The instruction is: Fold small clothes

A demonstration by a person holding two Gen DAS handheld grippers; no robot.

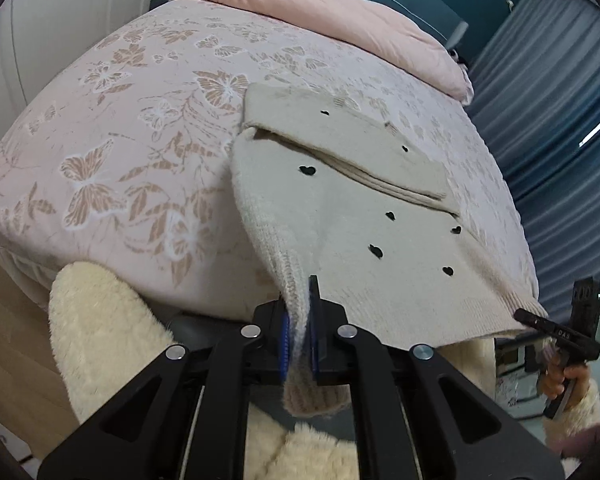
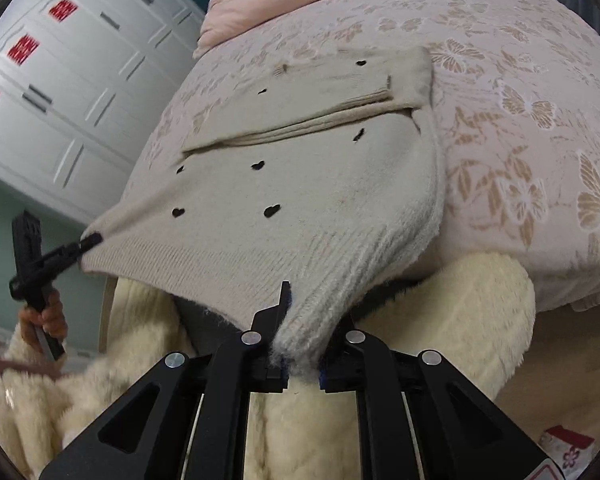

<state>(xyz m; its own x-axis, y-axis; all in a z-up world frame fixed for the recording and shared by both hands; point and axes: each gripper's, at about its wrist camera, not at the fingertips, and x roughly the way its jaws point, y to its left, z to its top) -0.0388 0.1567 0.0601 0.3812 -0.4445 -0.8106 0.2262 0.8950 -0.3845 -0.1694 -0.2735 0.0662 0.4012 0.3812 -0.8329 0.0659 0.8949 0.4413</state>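
The left gripper [image 1: 298,332] is pinching one corner of the sweater's [image 1: 352,216] ribbed hem, and the right gripper [image 2: 300,344] is clamped on the other corner. Most of the sweater lies on the bed [image 1: 120,120], sleeves folded across it, with the hem lifted off the edge. It looks like soft, fuzzy, floppy knit that would sag between the grips, so the thicker hem corners seem the sensible hold.

Beyond the sweater [image 1: 340,216], the bedspread [image 1: 140,128] lies open up to the pink quilt [image 1: 340,12].
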